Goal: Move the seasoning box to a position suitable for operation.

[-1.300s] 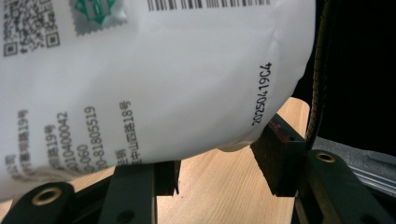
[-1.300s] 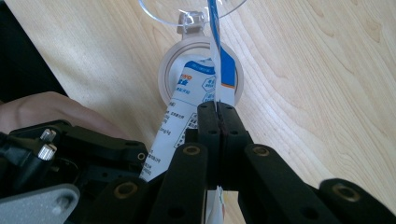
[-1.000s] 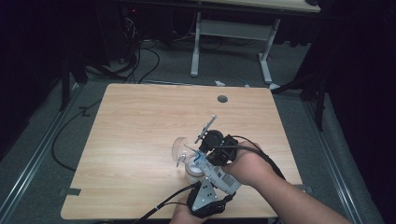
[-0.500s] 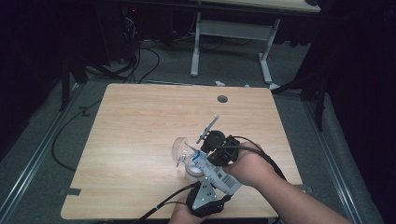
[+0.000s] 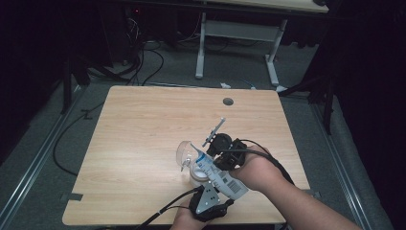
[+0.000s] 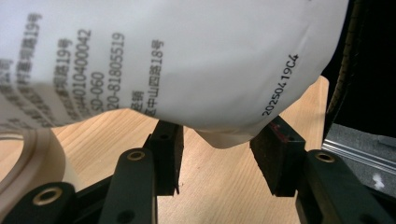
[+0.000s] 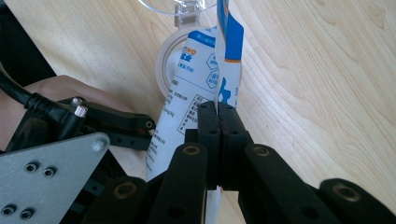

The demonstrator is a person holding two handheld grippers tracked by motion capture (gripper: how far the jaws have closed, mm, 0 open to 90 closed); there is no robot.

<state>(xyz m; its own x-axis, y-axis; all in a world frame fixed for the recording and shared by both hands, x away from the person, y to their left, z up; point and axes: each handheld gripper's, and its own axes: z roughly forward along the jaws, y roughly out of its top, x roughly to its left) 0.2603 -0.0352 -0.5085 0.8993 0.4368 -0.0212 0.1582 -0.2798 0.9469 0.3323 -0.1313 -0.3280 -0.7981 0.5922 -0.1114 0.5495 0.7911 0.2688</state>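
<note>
- right gripper (image 7: 218, 122) is clamped on the pouch (image 7: 196, 88) edge, pouch running lengthwise away toward the tape roll (image 7: 168, 56)
- left gripper (image 6: 217, 154) gapes just under the pouch's bottom corner

Right gripper (image 7: 218, 122) clamped, left gripper (image 6: 217, 149) agape

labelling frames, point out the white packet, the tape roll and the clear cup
white packet (image 7: 187, 88), right gripper view, printed face above the jaws
tape roll (image 7: 164, 60), right gripper view, left rim
clear cup (image 5: 184, 152), high view, side wall
</note>
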